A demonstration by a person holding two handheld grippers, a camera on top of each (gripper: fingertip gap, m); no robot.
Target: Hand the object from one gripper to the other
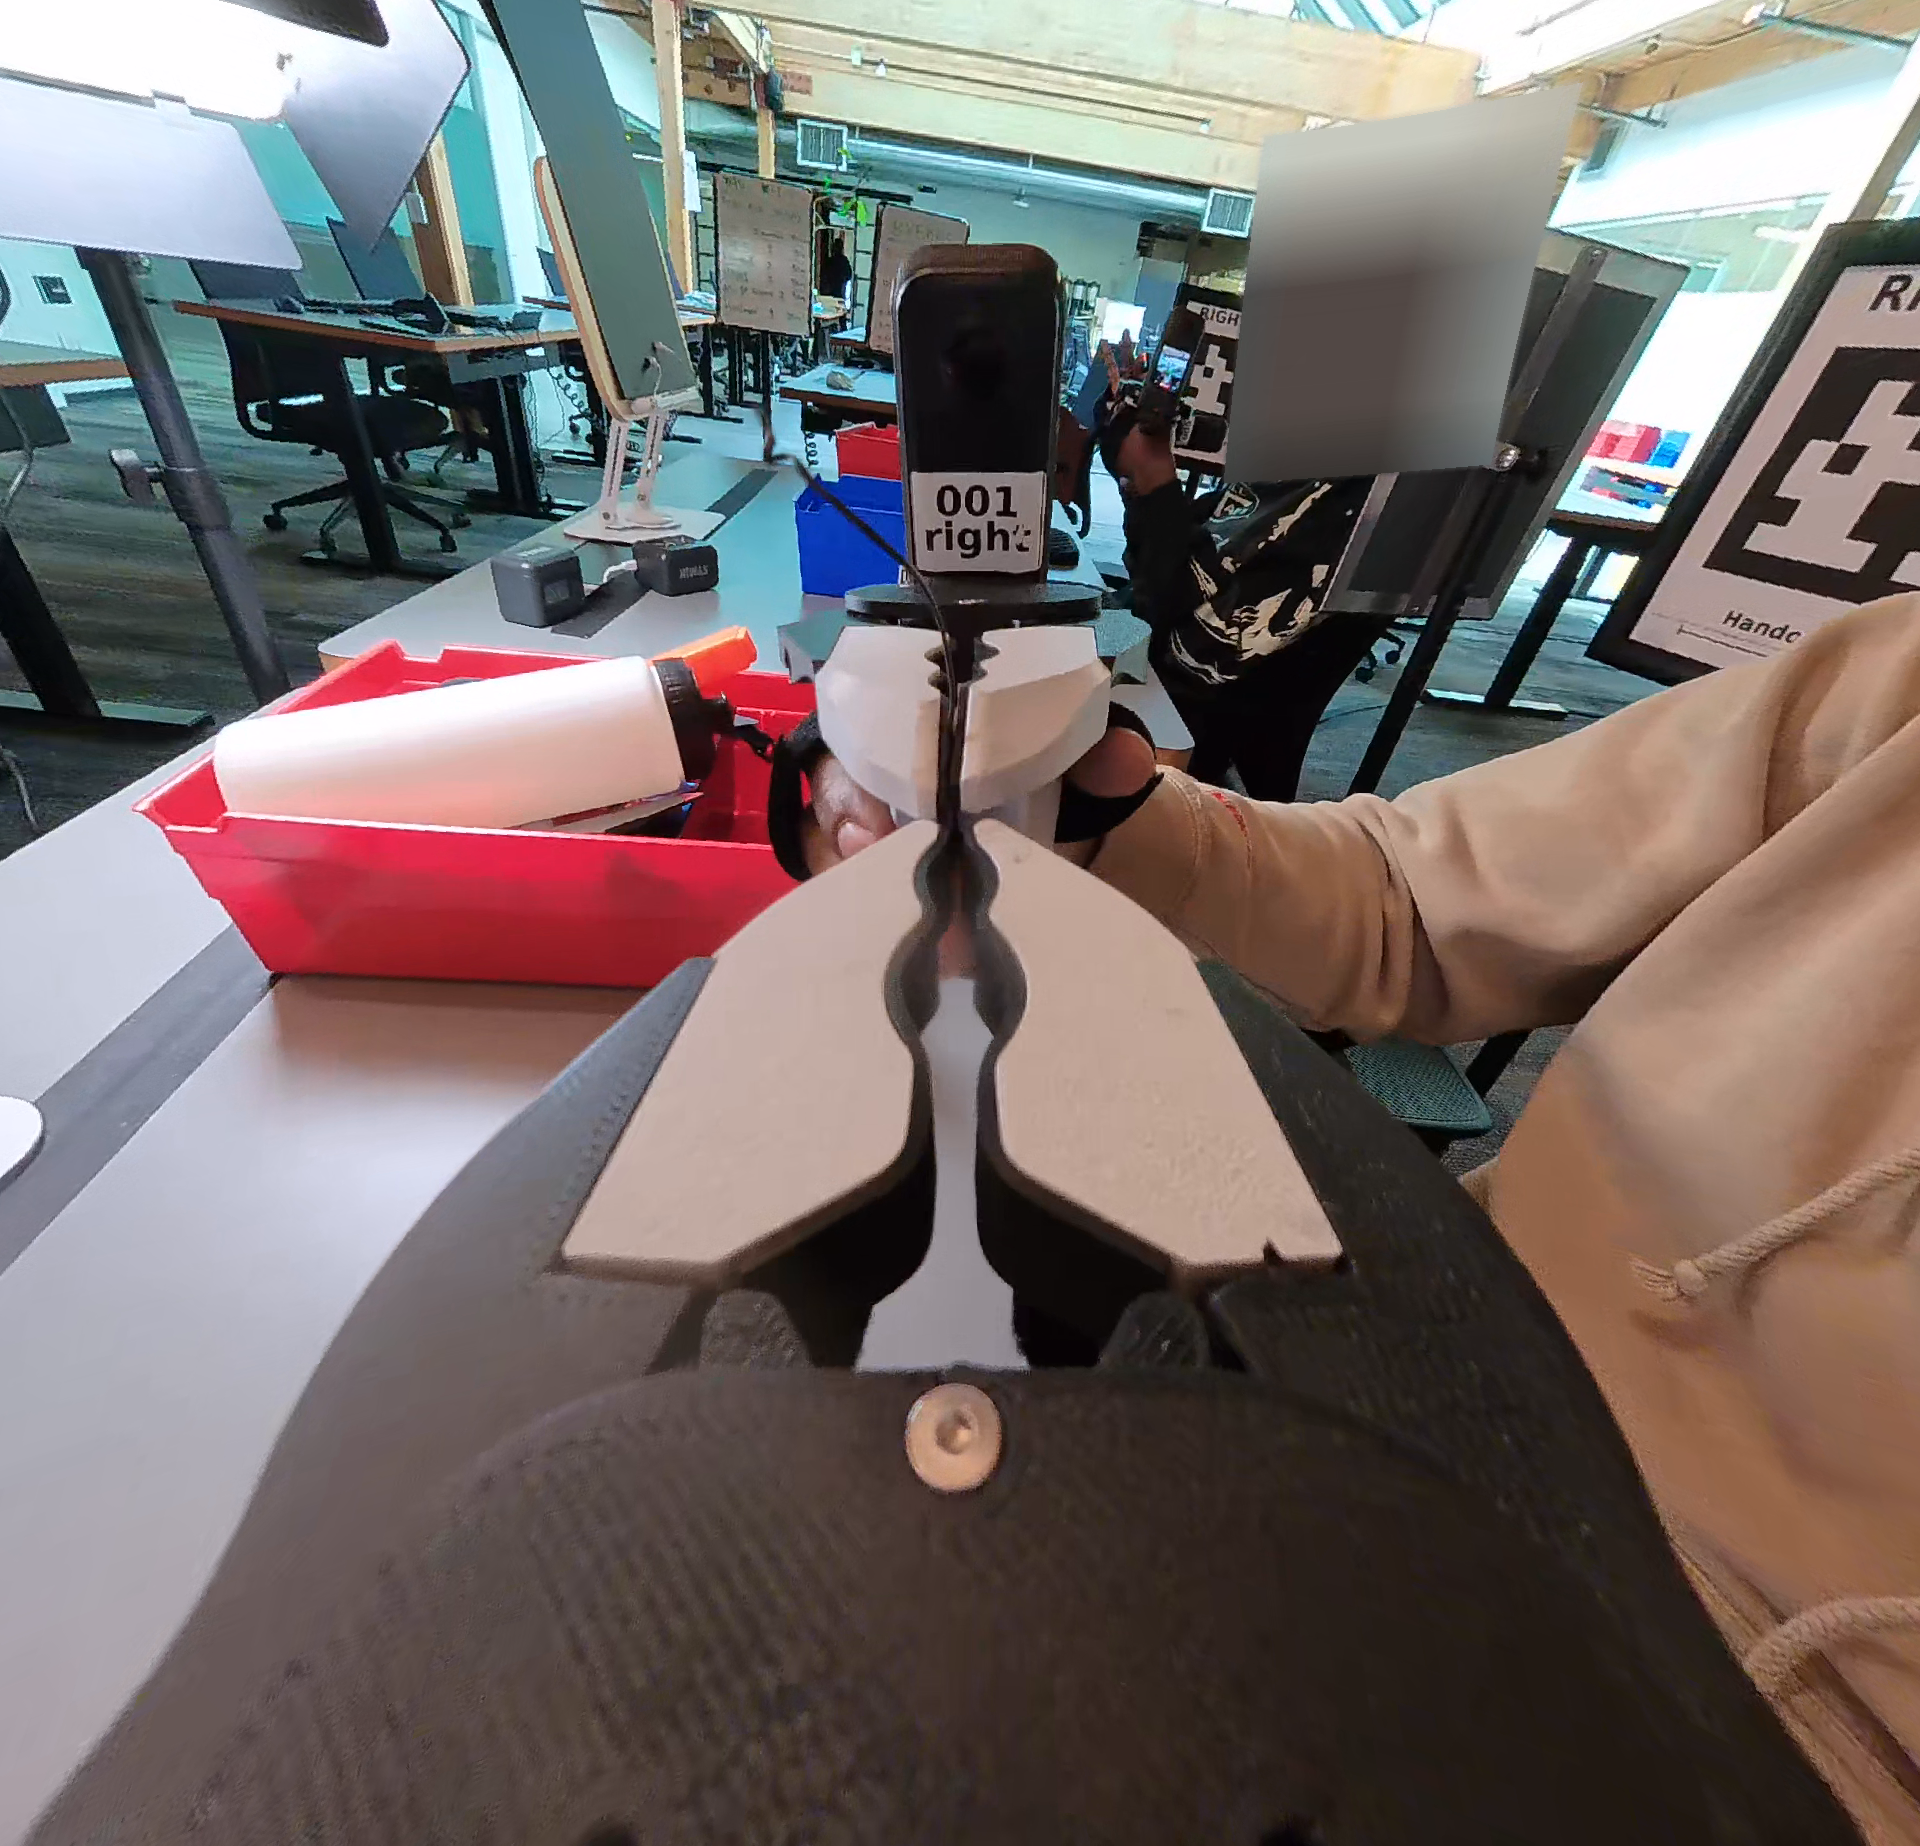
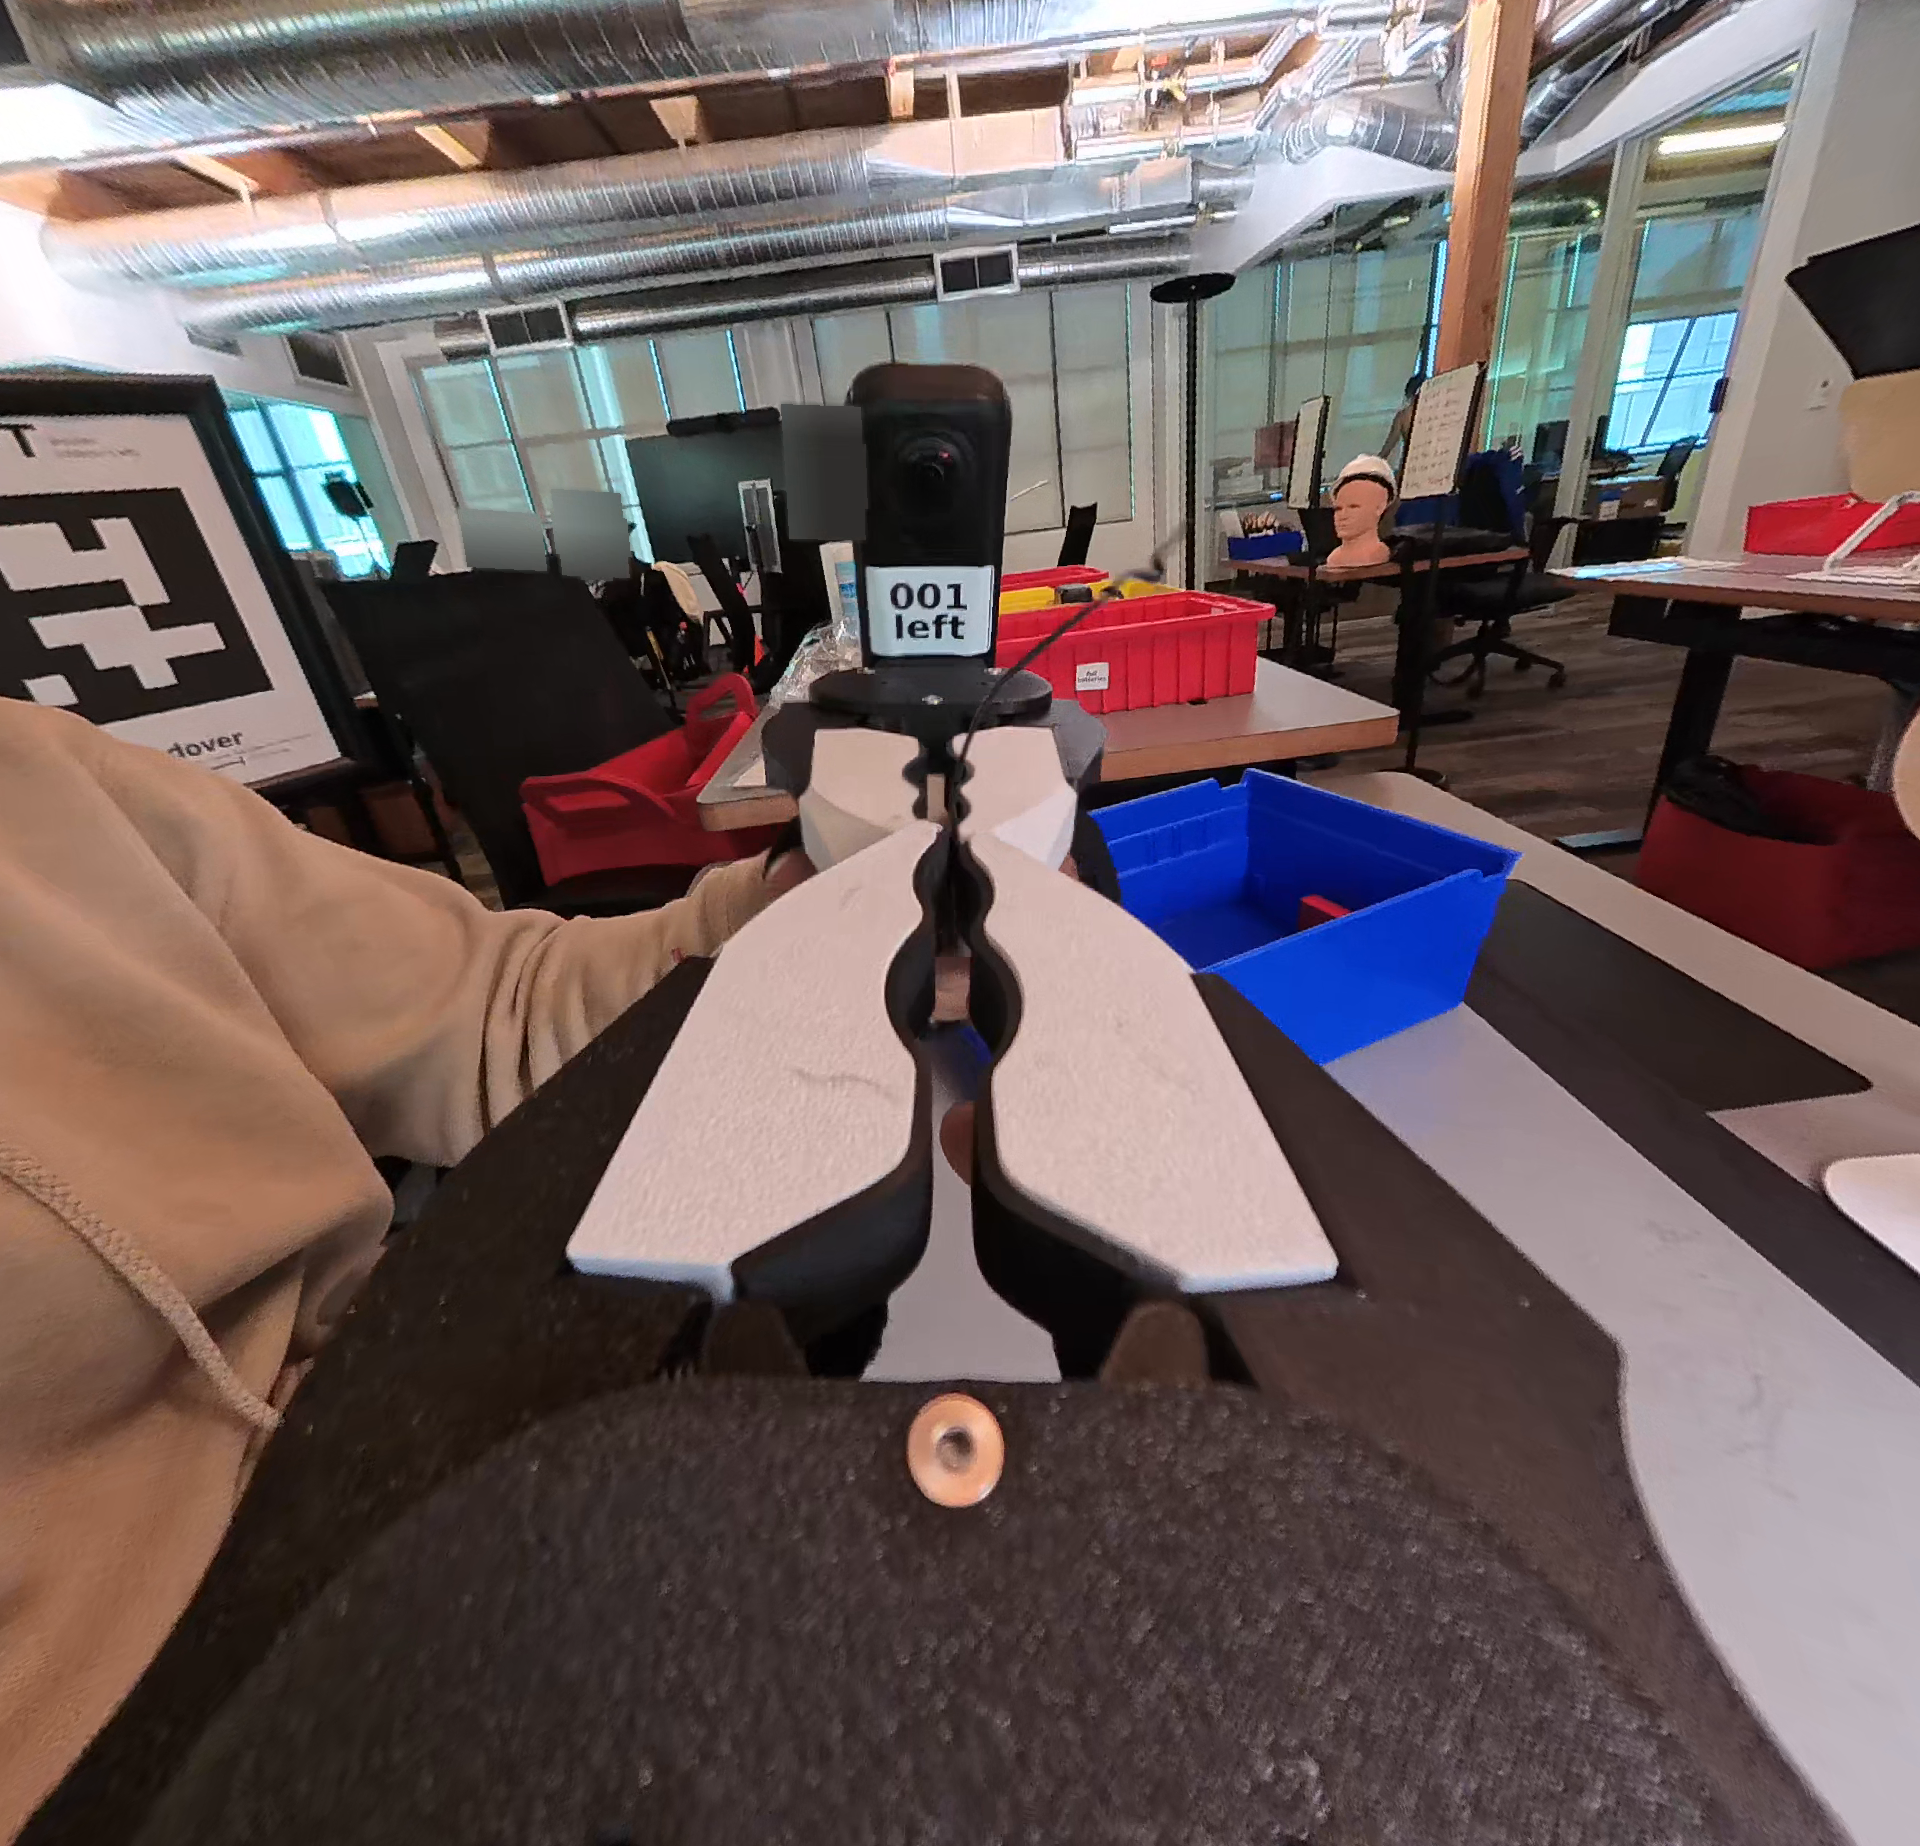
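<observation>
A thin black cord (image 1: 940, 653) rises from the spot where the two grippers meet tip to tip above the grey table (image 1: 135, 1204). In the left wrist view my left gripper (image 1: 951, 846) has its white fingers closed, with the cord's lower end between the tips. The right gripper (image 1: 951, 726) faces it, also closed along the cord. In the right wrist view my right gripper (image 2: 951, 846) is closed at the cord (image 2: 982, 716), and the left gripper (image 2: 940, 794) stands closed just beyond. Both seem to pinch the same cord.
A red bin (image 1: 468, 892) holding a white bottle (image 1: 447, 747) with an orange cap sits left of the grippers. A blue bin (image 2: 1371, 975) with a small red item (image 2: 1322, 908) sits on the other side. A person's beige sleeves (image 1: 1558, 861) reach in. Less than 4 cm separates the two grippers' tips.
</observation>
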